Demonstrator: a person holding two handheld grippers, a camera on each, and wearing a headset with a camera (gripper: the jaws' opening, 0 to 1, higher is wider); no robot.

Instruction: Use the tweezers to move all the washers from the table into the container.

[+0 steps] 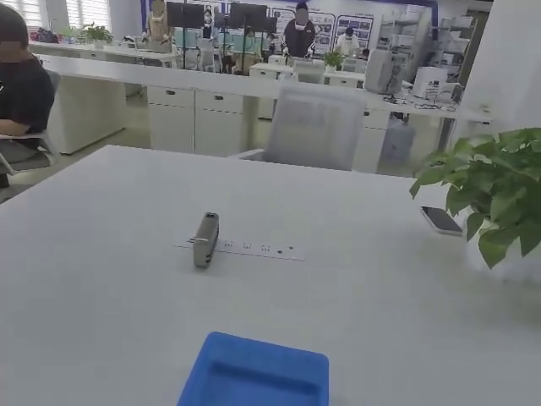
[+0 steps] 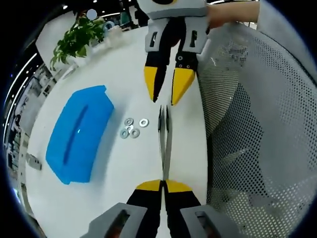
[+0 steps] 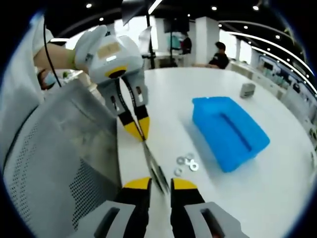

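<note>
— Closest in, the left gripper (image 2: pixel 162 185): how do its jaws stand?
— Pressed together on one end of the tweezers (image 2: pixel 164 144), which stretch along the white table (image 2: pixel 124 74) toward the right gripper (image 2: pixel 165 100).
— And that one?
— Its yellow-tipped jaws stand apart. The tweezers' other end reaches the gap between them, ungripped.
— Where are the washers (image 2: pixel 132 128)?
— In a small cluster on the table, just beside the tweezers without touching them, between the tweezers and the blue container (image 2: pixel 79 134). The container lies a little apart from the washers.
— What's on the tweezers' other side?
— A mesh chair back (image 2: pixel 257 129), close against the table edge.
</note>
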